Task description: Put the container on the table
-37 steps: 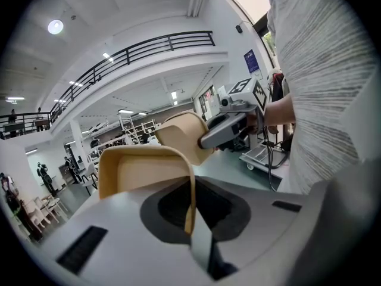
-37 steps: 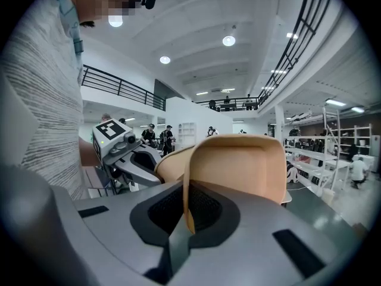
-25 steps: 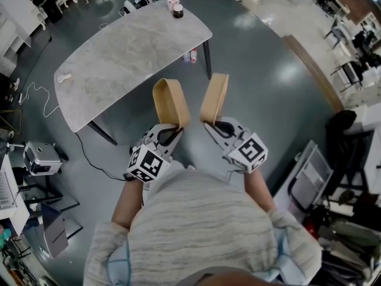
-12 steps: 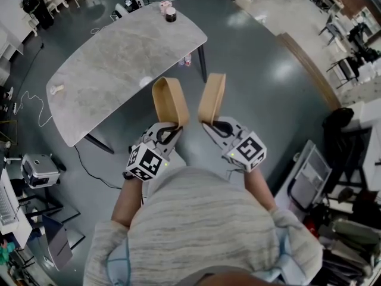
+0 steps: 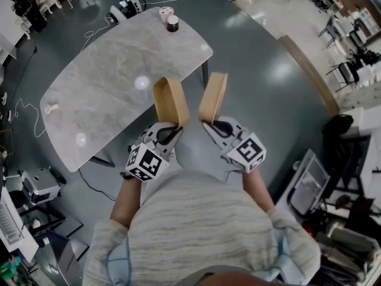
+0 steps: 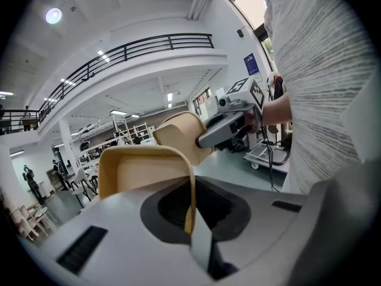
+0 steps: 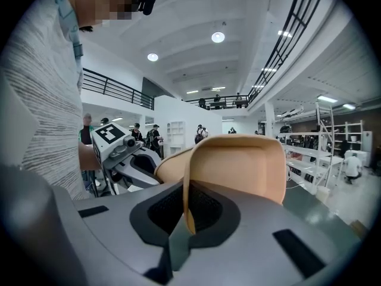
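Observation:
I hold two tan, shallow containers upright, side by side, in front of the person's chest. My left gripper is shut on the rim of the left container, whose hollow side fills the left gripper view. My right gripper is shut on the rim of the right container, seen close up in the right gripper view. Both containers hang in the air over the near edge of the grey marble table. Each gripper view shows the other gripper and its container beside it.
At the table's far end stand a dark-lidded jar and a pink-white one. A small white object lies near its left end. Cables and a grey machine are on the floor at left, folded chairs at right.
The table has slid closer, its near edge now under the containers; the person has walked toward it. Both grippers keep their hold and stay in the same pose.

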{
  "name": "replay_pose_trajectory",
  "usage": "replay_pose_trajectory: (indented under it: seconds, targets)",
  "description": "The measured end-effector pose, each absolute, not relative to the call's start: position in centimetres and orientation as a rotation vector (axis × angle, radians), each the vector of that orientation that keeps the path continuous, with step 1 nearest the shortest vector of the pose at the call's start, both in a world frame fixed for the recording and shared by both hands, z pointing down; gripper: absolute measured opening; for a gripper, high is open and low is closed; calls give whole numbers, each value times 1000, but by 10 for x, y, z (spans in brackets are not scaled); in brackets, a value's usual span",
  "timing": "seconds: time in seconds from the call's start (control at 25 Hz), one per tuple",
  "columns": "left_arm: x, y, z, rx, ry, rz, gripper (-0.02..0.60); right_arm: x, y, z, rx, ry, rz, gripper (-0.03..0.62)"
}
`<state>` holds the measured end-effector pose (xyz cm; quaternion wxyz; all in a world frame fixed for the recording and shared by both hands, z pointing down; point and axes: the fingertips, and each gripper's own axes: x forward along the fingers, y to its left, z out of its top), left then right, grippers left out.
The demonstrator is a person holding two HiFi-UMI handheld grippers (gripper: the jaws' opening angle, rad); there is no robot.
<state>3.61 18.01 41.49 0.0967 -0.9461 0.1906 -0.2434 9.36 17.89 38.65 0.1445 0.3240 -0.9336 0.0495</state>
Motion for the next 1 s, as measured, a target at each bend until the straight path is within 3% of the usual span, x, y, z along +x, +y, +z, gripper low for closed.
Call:
replay_pose_trajectory:
  seconds: [0.52, 1.0]
  targets:
    - [-21, 51, 407, -2787, 561, -729, 9, 33, 48, 381, 906, -2690, 122, 6]
    - [-58, -2, 414, -2819, 595, -688, 9, -9, -4, 392, 845, -2649, 122, 6]
